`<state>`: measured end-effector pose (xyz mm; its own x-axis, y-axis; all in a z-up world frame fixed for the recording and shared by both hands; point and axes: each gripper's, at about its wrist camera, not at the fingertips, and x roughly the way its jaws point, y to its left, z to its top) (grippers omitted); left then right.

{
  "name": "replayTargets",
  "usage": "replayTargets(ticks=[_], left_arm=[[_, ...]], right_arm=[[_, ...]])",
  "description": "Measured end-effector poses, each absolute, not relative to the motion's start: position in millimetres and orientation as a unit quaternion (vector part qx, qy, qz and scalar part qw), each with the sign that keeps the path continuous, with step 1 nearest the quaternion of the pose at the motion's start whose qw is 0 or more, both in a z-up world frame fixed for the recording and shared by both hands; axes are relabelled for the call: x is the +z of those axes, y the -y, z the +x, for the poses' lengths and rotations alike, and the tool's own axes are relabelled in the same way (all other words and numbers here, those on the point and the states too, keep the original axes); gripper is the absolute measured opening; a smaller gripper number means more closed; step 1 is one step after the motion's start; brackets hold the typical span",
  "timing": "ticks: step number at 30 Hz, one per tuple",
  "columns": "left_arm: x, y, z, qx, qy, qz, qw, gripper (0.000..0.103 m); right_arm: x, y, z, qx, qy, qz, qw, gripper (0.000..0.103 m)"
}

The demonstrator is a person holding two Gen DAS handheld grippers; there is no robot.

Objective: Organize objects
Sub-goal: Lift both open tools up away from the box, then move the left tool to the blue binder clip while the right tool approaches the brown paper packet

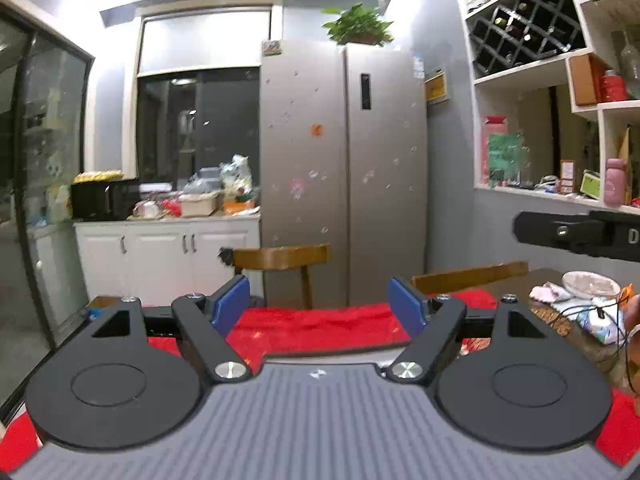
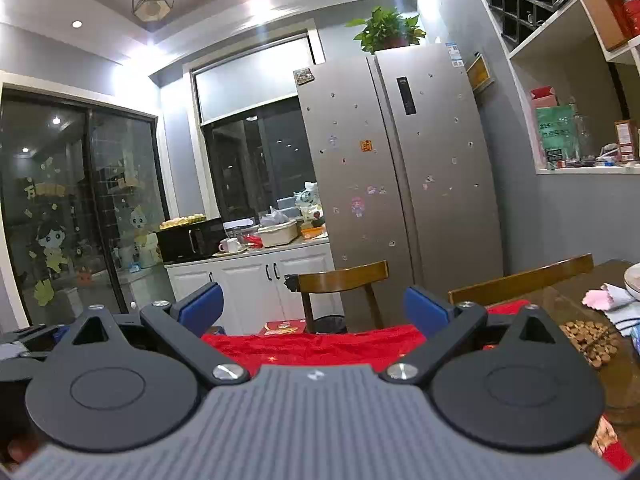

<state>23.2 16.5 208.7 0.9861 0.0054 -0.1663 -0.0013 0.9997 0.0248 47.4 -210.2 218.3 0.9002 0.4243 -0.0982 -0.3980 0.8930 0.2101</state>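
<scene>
We see no single thing picked out for tidying; what lies loose sits at the right end of the counter: a pink cloth, a round mat of wooden discs and the rim of a white bowl, all near each other. In the left wrist view the same bowl rests among crumpled cloths with a black cable trailing over them. A red cloth covers the part of the counter just ahead of us.

Our left claw stands well open, blue pads apart, with nothing between them but the red cloth beyond. Our right claw is spread wider still and is also empty. Both point nearly level across the room, above the counter and touching nothing. In the left view the right claw's black body pokes in from the right edge.

Past the counter stand two wooden chairs, backs toward us. Behind them is a silver fridge dotted with stickers, a plant on top. Left of it white cabinets carry a black microwave, cups and bags under a dark window. Wall shelves at right hold bottles and boxes.
</scene>
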Motion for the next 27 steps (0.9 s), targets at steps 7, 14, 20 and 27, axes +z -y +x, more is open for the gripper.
replayTargets(ticks=[7, 14, 20, 27], left_arm=[[159.9, -46.3, -10.0, 0.005, -0.098, -0.023, 0.995, 0.08], [76.1, -58.1, -17.3, -0.023, -0.145, -0.018, 0.989, 0.08], [35.0, -50.1, 10.8, -0.028, -0.242, -0.017, 0.97, 0.079], [11.6, -41.2, 21.2, -0.038, -0.286, 0.008, 0.957, 0.079]], right_arm=[[178.7, 210.8, 33.2, 0.186, -0.081, 0.106, 0.973, 0.101], [110.8, 209.9, 51.7, 0.186, -0.139, 0.114, 0.966, 0.101], [62.9, 203.3, 76.1, 0.188, -0.234, 0.103, 0.948, 0.097], [31.9, 188.9, 87.1, 0.149, -0.266, 0.035, 0.952, 0.097]])
